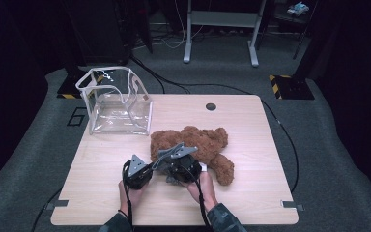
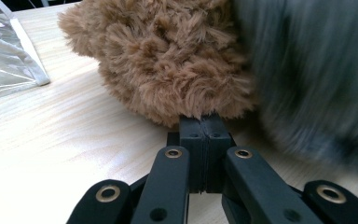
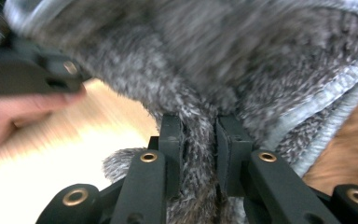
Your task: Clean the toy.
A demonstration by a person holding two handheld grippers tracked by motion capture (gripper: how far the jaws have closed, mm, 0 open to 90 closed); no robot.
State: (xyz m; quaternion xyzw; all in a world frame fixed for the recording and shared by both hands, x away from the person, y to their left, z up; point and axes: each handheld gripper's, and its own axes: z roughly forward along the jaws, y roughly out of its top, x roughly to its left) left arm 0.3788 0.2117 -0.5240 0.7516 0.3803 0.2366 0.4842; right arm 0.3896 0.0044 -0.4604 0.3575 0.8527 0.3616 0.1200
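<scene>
Grey fuzzy cloth (image 3: 261, 70) sits pinched between the jaws of the right tongs (image 3: 200, 135), which are closed on a fold of it, just in front of the brown teddy bear (image 1: 198, 142) lying near the middle of the worktop (image 1: 101, 193). The left tongs (image 2: 204, 128) are closed with jaws pressed together and nothing clearly between them, their tips right at the bear's fur, though whether they nip any I cannot tell. Judging from this, the work is at an early stage: the cloth is gripped, but the bear still lies outside the clear plastic bag (image 1: 116, 101), which stands open and empty at the far left corner. The worktop is pale wood with a small round hole near its far edge, standing on grey carpet in a dark room, with cables and a white frame beyond
</scene>
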